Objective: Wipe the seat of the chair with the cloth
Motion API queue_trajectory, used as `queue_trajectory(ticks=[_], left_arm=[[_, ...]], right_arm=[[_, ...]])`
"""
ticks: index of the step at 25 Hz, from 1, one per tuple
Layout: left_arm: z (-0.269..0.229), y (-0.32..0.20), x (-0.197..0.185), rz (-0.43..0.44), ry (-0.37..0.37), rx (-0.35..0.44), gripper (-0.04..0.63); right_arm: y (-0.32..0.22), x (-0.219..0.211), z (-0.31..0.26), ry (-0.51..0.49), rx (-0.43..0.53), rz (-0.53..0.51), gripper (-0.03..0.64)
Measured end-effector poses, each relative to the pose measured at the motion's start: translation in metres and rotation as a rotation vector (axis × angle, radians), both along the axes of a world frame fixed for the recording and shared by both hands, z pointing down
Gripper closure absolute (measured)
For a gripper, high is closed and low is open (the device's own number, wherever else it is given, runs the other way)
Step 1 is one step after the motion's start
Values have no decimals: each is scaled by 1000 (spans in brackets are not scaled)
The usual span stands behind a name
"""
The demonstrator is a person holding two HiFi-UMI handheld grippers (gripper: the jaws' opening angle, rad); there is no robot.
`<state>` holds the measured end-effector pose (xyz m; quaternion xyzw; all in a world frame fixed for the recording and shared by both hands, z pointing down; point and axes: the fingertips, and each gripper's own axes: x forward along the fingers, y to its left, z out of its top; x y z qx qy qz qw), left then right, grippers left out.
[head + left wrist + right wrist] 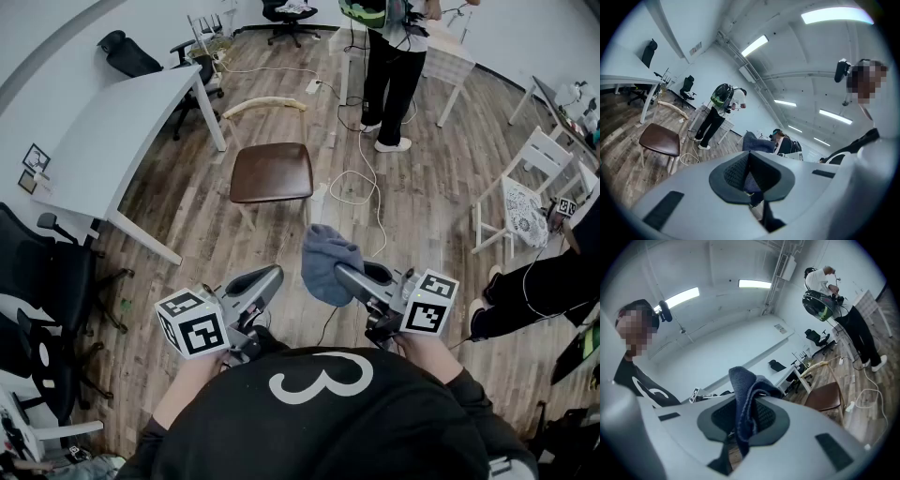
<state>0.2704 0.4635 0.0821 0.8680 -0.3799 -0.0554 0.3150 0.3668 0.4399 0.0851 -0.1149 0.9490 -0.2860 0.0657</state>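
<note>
The chair stands on the wood floor ahead of me, with a brown seat [272, 172] and a pale curved backrest [265, 106]. Nothing lies on the seat. My right gripper [339, 272] is shut on a blue-grey cloth [326, 261], which bunches up above its jaws, well short of the chair. In the right gripper view the cloth [743, 385] hangs between the pads, with the chair seat [824, 397] beyond. My left gripper [274, 273] is held beside it, shut and empty. The left gripper view shows the chair seat [660, 139] and the cloth [757, 143].
A white table [122, 131] stands to the left of the chair, with black office chairs [47, 281] nearer me. White cables [352, 183] loop on the floor right of the chair. A person [394, 66] stands behind. A white chair [525, 187] is at the right.
</note>
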Motion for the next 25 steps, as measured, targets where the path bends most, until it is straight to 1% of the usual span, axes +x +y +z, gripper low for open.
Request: queue_trajectory(ticks=[7,13,16,19,25], left_arm=[[-10,-5,17,15,-18,8,583],[-7,-9,23,17,-45,-11,583],[2,-11,17,3,-43,-41,583],[10,-20,5,-21,-23,-68,583],[42,-57,-31,-54,19,-154,583]], right_arm=[[-3,18,-10,-29,23,25,563],[-8,23,-3,-65,-8,25,563],[-12,18,3,-68,-28,8,561],[-24,7,11,-52,-57,-3,561],[-57,-23,39,7,-122,-7,561]])
